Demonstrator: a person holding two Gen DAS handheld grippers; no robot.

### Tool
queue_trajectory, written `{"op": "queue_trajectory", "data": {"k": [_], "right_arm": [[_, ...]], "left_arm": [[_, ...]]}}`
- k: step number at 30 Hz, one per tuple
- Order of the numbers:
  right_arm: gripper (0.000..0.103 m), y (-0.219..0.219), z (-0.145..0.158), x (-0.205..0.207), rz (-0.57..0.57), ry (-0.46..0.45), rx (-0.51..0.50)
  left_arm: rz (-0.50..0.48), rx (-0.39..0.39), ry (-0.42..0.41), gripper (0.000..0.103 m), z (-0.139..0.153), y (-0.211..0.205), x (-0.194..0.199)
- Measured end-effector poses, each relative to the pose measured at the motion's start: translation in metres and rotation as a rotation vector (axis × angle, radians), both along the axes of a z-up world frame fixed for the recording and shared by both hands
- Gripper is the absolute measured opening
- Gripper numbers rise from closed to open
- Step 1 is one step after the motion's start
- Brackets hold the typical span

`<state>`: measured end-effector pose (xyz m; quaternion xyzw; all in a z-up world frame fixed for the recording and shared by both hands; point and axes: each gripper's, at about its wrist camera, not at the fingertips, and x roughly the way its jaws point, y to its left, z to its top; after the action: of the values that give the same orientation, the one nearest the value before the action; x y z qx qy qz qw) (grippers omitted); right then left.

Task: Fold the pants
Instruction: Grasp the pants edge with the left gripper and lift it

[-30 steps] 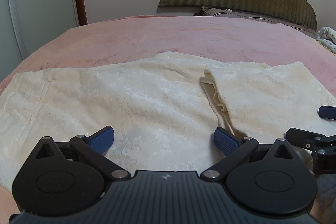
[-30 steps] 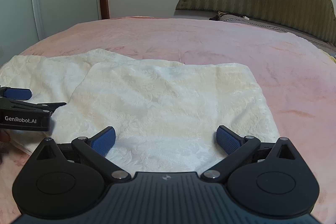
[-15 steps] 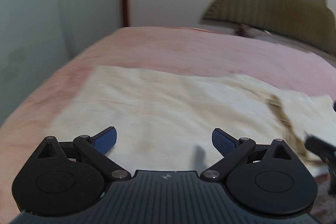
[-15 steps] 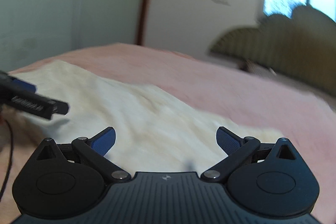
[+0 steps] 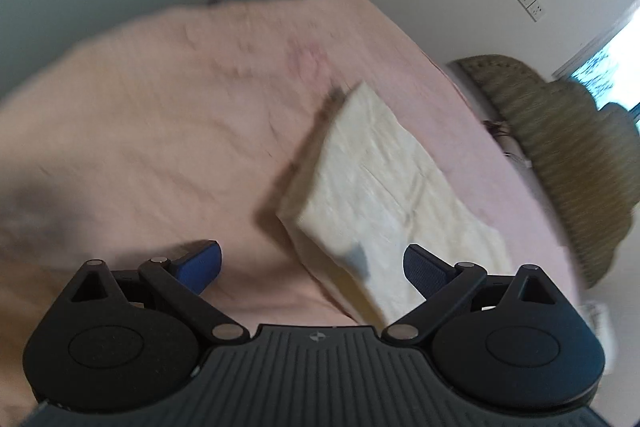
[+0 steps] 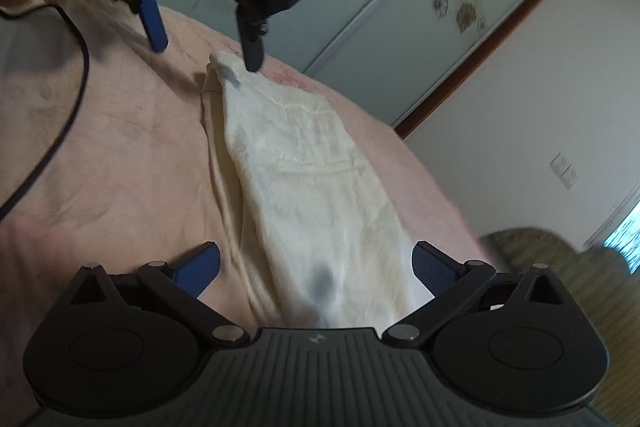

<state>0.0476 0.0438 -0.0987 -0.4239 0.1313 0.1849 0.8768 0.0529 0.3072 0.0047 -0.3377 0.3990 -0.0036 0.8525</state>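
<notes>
Both grippers have swung round fast: left gripper and right gripper are spread wide, holding nothing. Cream pants, a second ago spread broad across the pink bedspread, now lie as a narrow strip running far-right. Looks like the lengthwise fold is in; a crosswise fold seems next.

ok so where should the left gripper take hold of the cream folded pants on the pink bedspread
Probably at the near end corner of the cream folded pants, the bunched tip under the left gripper. That corner lifts slightly off the pink bedspread, so one finger could slide beneath it. Come from above, along the long strip, jaws open across the end.
</notes>
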Motion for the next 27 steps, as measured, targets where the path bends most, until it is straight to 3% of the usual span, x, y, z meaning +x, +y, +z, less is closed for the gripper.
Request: {"op": "queue_trajectory", "data": {"k": [4, 9, 16, 21, 22, 24, 26, 27], "right_arm": [[0.103, 0.021, -0.005, 0.02, -0.024, -0.032, -0.005], [0.103, 0.039, -0.005, 0.044, -0.069, -0.055, 0.034], [0.103, 0.028, 0.011, 0.049, -0.124, -0.1, 0.151], [0.103, 0.013, 0.03, 0.055, -0.117, -0.022, 0.232], [0.103, 0.012, 0.032, 0.054, -0.086, 0.017, 0.217], [0.103, 0.009, 0.037, 0.048, 0.032, 0.144, 0.168], [0.103, -0.002, 0.051, 0.037, 0.151, 0.198, 0.214], [0.103, -0.007, 0.059, 0.035, 0.167, 0.195, 0.246]], "left_arm": [[-0.001, -0.02, 0.006, 0.1, -0.002, -0.004, 0.006], [-0.053, -0.177, 0.0, 0.102, -0.018, -0.012, 0.026], [-0.021, -0.288, -0.041, 0.102, -0.035, -0.013, 0.065], [-0.034, -0.264, -0.032, 0.099, -0.032, -0.018, 0.09], [-0.032, -0.252, -0.029, 0.095, -0.031, -0.019, 0.091], [-0.033, -0.208, -0.027, 0.076, -0.027, -0.023, 0.093], [-0.025, -0.125, 0.002, 0.042, -0.026, -0.027, 0.094], [-0.018, -0.098, 0.004, 0.036, -0.026, -0.028, 0.094]]}}
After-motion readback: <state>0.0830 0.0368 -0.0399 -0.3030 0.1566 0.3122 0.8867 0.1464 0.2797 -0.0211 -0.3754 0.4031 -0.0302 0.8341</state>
